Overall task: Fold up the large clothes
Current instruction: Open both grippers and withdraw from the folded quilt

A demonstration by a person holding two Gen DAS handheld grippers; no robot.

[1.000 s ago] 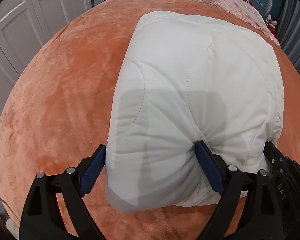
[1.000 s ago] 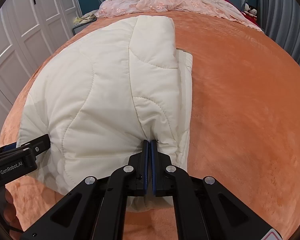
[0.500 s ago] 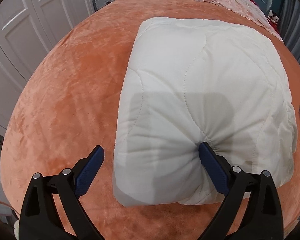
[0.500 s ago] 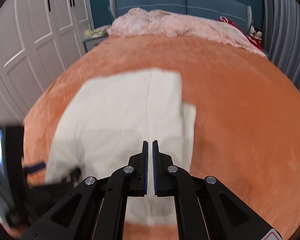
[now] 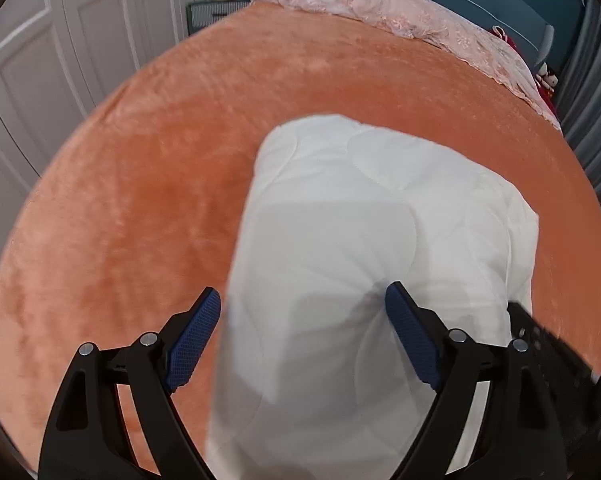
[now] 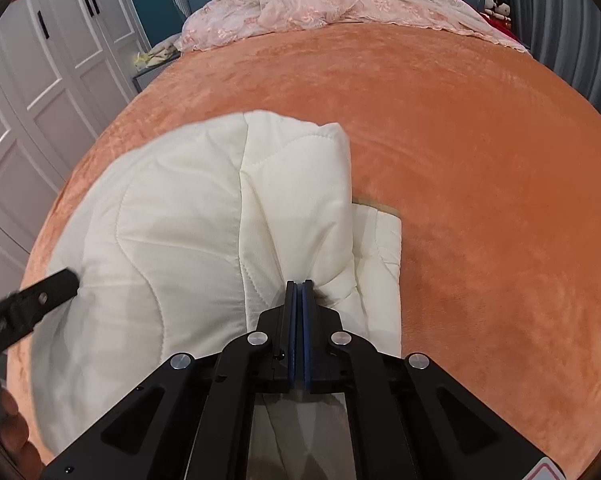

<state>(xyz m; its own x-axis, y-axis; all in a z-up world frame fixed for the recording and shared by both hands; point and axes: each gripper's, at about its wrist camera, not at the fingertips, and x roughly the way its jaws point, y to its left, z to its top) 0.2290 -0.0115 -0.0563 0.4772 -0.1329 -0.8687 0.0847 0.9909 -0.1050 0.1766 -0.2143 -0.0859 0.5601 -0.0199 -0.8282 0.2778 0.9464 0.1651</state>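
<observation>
A thick white quilted garment (image 5: 360,220) lies folded on the orange bed cover (image 5: 140,200). My left gripper (image 5: 300,304) straddles its near left end with jaws wide and closing. The right pad (image 5: 408,344) digs into a pucker and the left pad (image 5: 196,336) sits against the garment's edge. In the right wrist view my right gripper (image 6: 299,292) is shut on a pinched fold at the garment's (image 6: 180,240) near right side, creases radiating from the tips. The near edge runs out of sight below both grippers. One finger of the left gripper (image 6: 40,300) shows at the left.
Pink lace bedding (image 6: 340,4) is heaped along the blue headboard. White wardrobe doors (image 6: 40,80) stand on the left beside a small nightstand (image 5: 208,16). A grey curtain (image 6: 572,20) hangs on the right. Bare orange cover (image 6: 480,160) spreads to the garment's right.
Both grippers have drawn back from the headboard, and the garment's near end came with them. The left pad stood clear of the garment half a second ago and is back at its edge.
</observation>
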